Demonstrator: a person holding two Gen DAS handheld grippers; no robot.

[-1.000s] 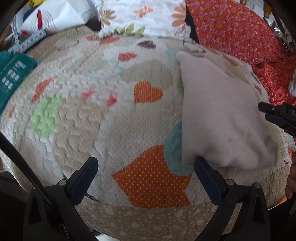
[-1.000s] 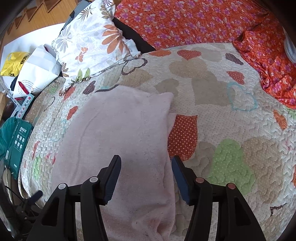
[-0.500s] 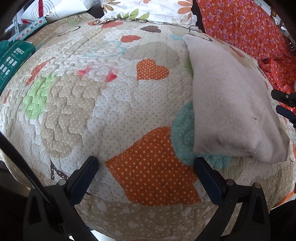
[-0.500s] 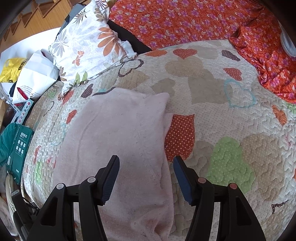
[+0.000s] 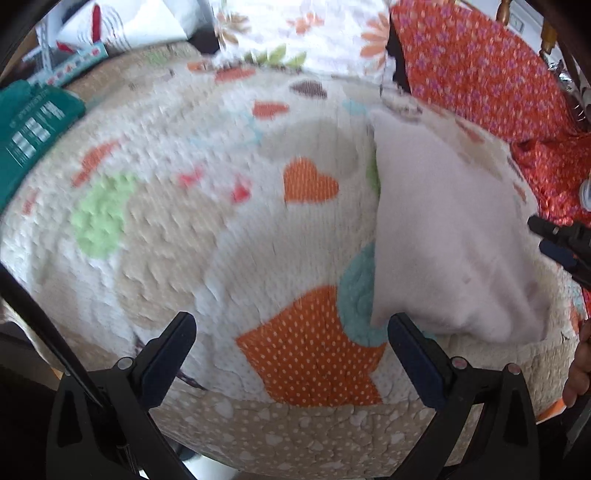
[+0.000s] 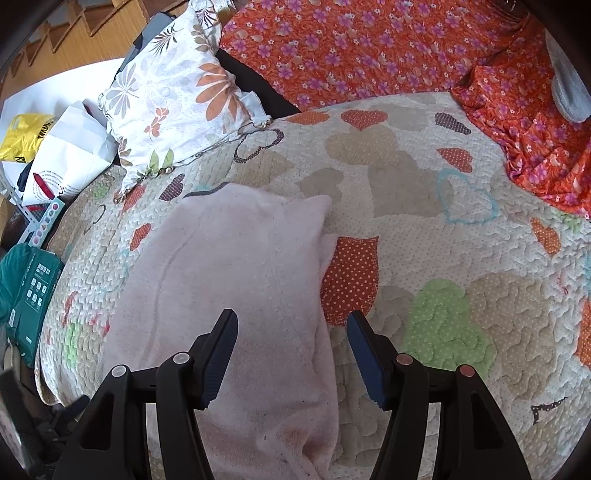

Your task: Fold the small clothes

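In the left wrist view, the left hand-held gripper hangs above the bed with its jaws spread wide and nothing between them. Below it lies a quilt patterned with hearts. A folded pale pink garment lies flat on the quilt, to the right of the gripper, its near corner just beside the right fingertip. At the right edge the tips of the right hand-held gripper show over the garment's far side. A teal box sits at the left edge, a flowered pillow at the top and an orange flowered sheet at the upper right. This view is blurred.

In the right wrist view, the right hand-held gripper stands with its jaws apart over the pink garment, pinching nothing. The garment's right edge runs between the two fingers. The pillow leans at the quilt's upper left, beside a white bag and a yellow bag.
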